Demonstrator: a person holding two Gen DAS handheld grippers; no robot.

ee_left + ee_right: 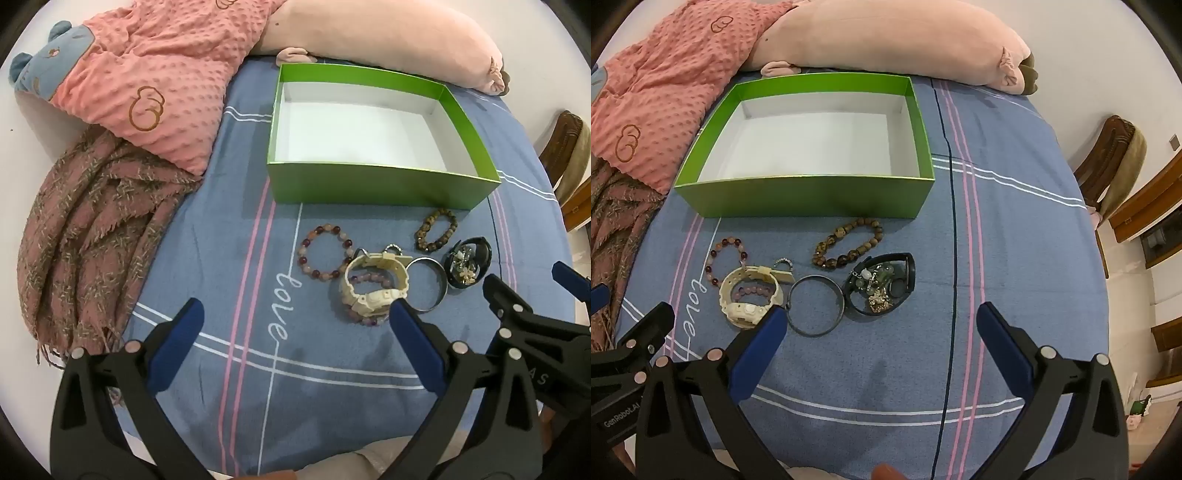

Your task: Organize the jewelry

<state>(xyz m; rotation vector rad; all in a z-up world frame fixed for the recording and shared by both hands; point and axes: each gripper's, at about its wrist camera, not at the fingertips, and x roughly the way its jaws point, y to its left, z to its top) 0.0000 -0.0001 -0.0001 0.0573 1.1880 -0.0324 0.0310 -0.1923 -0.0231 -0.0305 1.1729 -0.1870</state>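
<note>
Both tongs — left tongs (295,314) and right tongs (881,314) — hover spread wide and empty over the blue striped bedsheet (997,229). The jewelry, including a cream plastic watch (750,295), lies clustered just before the empty green cardboard box (812,201) — presumably its destination.

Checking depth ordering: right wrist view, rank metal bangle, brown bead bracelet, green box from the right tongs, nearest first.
1. Metal bangle, just past the left fingertip of the right tongs.
2. Brown bead bracelet, beyond it, centre.
3. Green box, farthest, left of centre.
</note>
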